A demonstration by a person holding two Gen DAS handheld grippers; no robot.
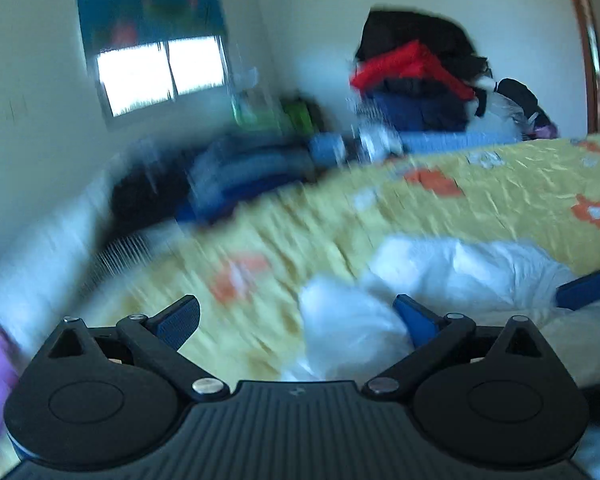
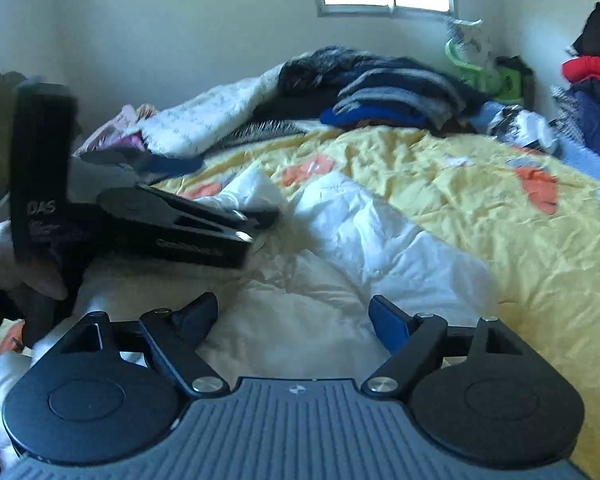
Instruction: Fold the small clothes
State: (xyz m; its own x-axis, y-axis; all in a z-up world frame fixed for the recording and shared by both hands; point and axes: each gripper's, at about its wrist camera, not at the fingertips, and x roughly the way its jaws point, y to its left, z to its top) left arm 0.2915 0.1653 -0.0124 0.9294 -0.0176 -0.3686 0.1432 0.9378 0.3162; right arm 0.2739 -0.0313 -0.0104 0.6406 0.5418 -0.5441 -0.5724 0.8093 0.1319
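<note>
Both the left tongs and right tongs are gaping wide, empty, hovering over the white garment on the bed

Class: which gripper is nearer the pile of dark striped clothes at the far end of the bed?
Left. In the right wrist view, the left gripper lies farther up the bed toward the pile; the right gripper sits back at the white garment.

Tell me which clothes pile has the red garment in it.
The tall pile against the far wall beyond the bed, with a red garment under black clothes. The striped blue pile on the bed shows only blue, grey and black.
</note>
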